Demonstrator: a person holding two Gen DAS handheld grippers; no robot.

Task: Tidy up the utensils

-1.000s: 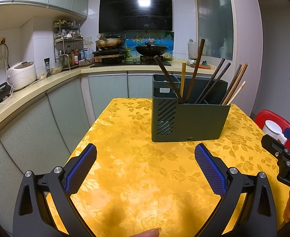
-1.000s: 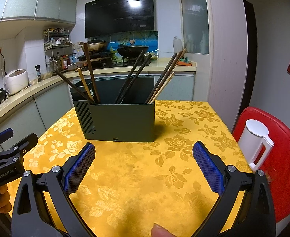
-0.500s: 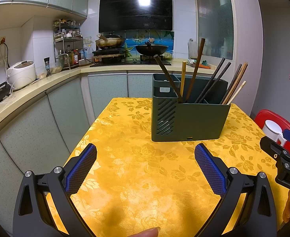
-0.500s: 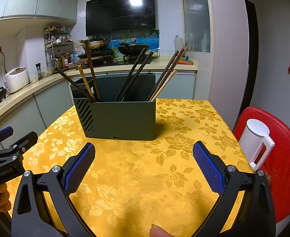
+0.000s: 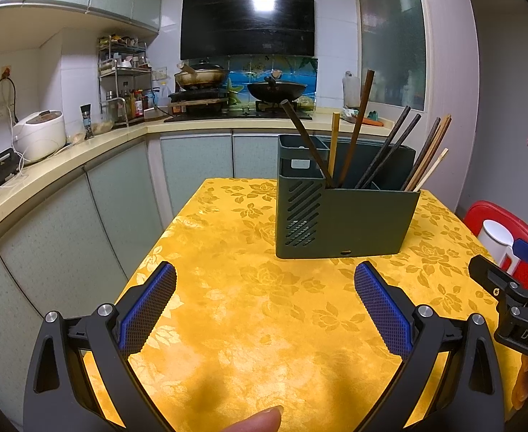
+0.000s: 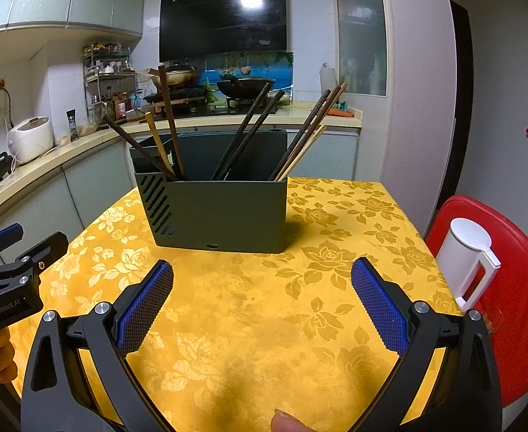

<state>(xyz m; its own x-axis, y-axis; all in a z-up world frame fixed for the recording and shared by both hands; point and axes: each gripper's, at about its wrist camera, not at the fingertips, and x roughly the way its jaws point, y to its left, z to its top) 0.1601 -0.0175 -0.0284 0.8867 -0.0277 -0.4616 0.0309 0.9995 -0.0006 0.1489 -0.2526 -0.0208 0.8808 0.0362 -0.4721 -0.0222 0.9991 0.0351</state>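
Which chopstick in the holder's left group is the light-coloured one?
The short pale wooden chopstick in the green holder, standing between the dark chopstick leaning left and the tall reddish-brown one.

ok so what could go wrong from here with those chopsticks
The chopsticks lean at crossing angles in the green utensil holder, so pulling one may drag its neighbours or tip the holder. The yellow tablecloth could let it slide. The white jug sits close to the right gripper.

Bare yellow surface (image 5: 264,324) lies open ahead of both tools; only the green holder (image 5: 354,223), bristling with slanted chopsticks (image 5: 386,147), blocks the far middle.
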